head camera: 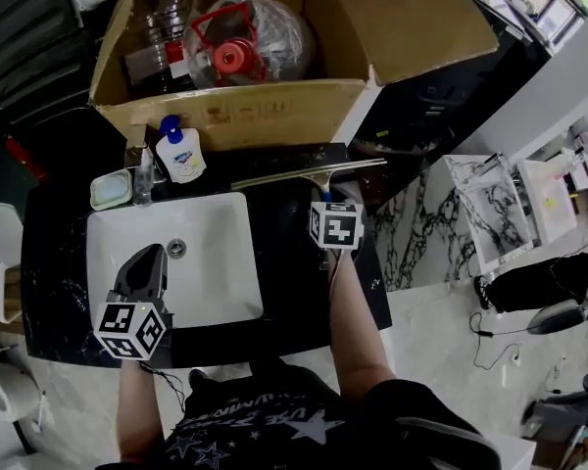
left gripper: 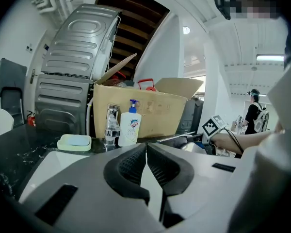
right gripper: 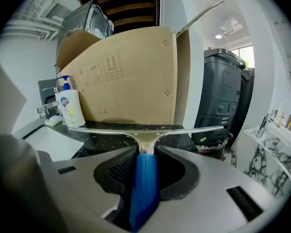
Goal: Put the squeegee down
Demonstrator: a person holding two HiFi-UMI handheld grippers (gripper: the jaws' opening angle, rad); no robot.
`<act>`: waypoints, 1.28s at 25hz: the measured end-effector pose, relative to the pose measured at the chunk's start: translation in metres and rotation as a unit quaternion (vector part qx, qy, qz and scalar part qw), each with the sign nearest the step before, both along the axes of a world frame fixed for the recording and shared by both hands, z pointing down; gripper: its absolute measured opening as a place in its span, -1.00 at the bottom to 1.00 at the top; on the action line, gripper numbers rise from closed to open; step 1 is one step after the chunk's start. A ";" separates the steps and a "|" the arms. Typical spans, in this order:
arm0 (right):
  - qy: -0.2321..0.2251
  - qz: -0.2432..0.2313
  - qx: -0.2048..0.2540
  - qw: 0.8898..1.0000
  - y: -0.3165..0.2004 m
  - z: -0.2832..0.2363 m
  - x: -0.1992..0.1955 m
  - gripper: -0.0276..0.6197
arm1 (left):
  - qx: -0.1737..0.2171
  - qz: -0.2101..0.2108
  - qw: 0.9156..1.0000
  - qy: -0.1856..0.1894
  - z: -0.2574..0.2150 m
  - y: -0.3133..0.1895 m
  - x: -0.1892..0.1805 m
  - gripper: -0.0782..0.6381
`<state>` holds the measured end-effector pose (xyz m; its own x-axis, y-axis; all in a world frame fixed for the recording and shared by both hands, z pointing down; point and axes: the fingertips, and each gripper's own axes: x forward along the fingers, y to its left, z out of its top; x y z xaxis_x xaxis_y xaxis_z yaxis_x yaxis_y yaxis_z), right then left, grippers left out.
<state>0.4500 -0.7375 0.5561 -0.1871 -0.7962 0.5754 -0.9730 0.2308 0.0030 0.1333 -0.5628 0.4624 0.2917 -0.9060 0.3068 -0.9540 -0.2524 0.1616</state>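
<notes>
The squeegee point(head camera: 310, 175) has a long metal blade and a blue handle point(right gripper: 144, 187). Its blade point(right gripper: 146, 128) lies crosswise over the black counter point(head camera: 284, 213), just in front of the cardboard box point(head camera: 274, 108). My right gripper point(right gripper: 146, 165) is shut on the blue handle, right of the sink point(head camera: 167, 262). My left gripper point(head camera: 143, 274) hovers over the white sink, its jaws closed with nothing between them; in the left gripper view point(left gripper: 146, 165) the pads meet.
A soap pump bottle point(head camera: 180, 152), a tap point(head camera: 142, 169) and a green soap dish point(head camera: 110, 190) stand behind the sink. The open cardboard box holds a plastic water jug point(head camera: 240, 42). A black bin point(right gripper: 226, 96) stands to the right, past the counter's edge.
</notes>
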 end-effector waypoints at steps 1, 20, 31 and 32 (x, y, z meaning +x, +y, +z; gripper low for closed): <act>0.003 0.001 -0.003 1.000 -0.005 0.003 -0.001 -0.48 | -0.002 -0.003 1.000 0.000 0.002 -0.002 -0.001 -0.71; 0.080 -0.016 -0.048 0.996 -0.022 0.032 -0.013 -0.48 | -0.021 -0.002 1.000 0.014 0.022 0.003 -0.007 -0.71; 0.036 -0.021 -0.016 0.999 0.013 -0.001 -0.007 -0.48 | -0.001 0.013 1.000 0.013 0.003 0.015 0.000 -0.71; 0.029 -0.018 -0.007 0.999 0.018 -0.008 -0.007 -0.48 | 0.003 0.016 1.000 0.014 0.001 0.017 0.001 -0.71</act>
<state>0.4429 -0.7190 0.5483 -0.1815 -0.7814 0.5971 -0.9623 0.2663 0.0559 0.1340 -0.5461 0.4630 0.3299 -0.8975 0.2928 -0.9402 -0.2845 0.1873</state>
